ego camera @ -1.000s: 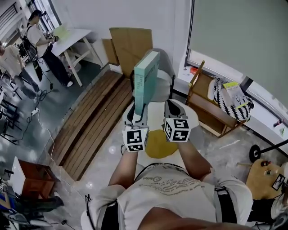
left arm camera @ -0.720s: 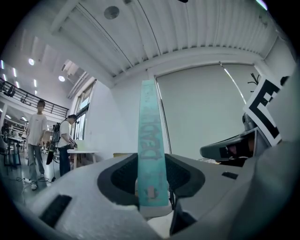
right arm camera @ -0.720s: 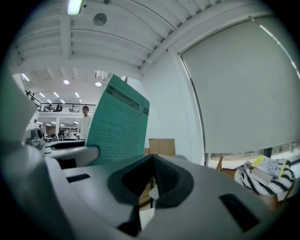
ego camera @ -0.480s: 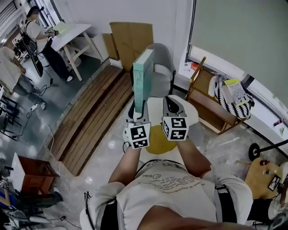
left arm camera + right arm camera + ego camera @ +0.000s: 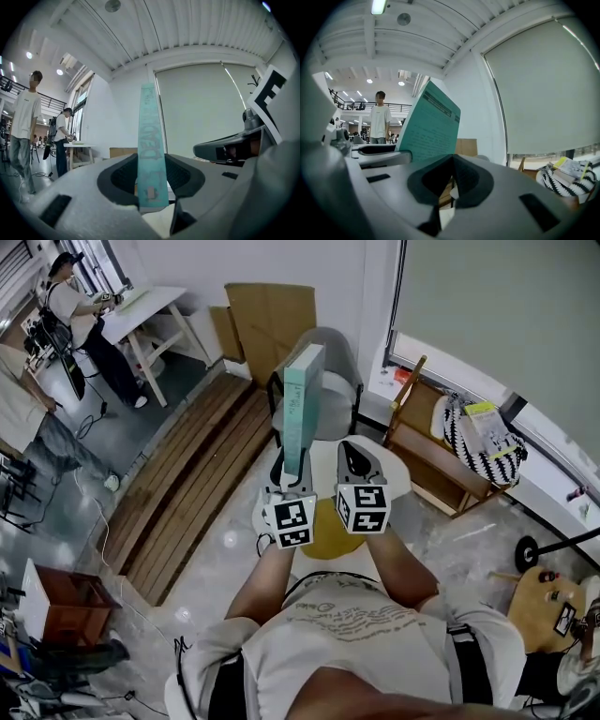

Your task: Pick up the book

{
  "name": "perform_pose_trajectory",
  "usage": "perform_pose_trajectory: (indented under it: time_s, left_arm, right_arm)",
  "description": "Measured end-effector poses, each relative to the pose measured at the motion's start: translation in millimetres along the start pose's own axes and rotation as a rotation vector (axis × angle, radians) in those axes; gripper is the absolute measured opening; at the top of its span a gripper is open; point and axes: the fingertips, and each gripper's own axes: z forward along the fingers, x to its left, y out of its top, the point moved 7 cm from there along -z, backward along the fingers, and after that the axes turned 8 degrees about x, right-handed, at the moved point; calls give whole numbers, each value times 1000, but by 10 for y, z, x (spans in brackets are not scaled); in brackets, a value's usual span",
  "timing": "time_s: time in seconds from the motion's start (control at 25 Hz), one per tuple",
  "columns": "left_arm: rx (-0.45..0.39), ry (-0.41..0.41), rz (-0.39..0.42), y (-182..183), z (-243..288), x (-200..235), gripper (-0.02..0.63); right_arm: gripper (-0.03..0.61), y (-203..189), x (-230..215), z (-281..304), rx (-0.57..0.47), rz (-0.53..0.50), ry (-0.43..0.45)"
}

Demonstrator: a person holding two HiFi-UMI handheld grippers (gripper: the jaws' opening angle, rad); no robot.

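Book point(image 5: 302, 399) is pinched upright in the left gripper point(image 5: 287, 479); the right gripper point(image 5: 352, 456), at its 3 o'clock, is pressed together, empty.

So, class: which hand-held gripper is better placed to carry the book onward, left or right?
Left. The left hand-held gripper clamps the teal book upright; the right hand-held gripper holds nothing.

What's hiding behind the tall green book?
Behind the tall teal book a grey armchair shows, with flat brown cardboard sheets against the wall farther back. The book hides part of the armchair.
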Motion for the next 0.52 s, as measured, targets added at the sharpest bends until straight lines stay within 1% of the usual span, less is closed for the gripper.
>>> perform_pose_trajectory:
  time_s: [0.28,0.52]
  left_arm:
    - [16,-24,-11,-20,43,-23,181]
    - [43,-51,-41,-49,95,-5,181]
  right_arm:
    - [26,-19,-16,-17,0,-13,-21]
    - [26,-3,21,-25,-15,-63,-41]
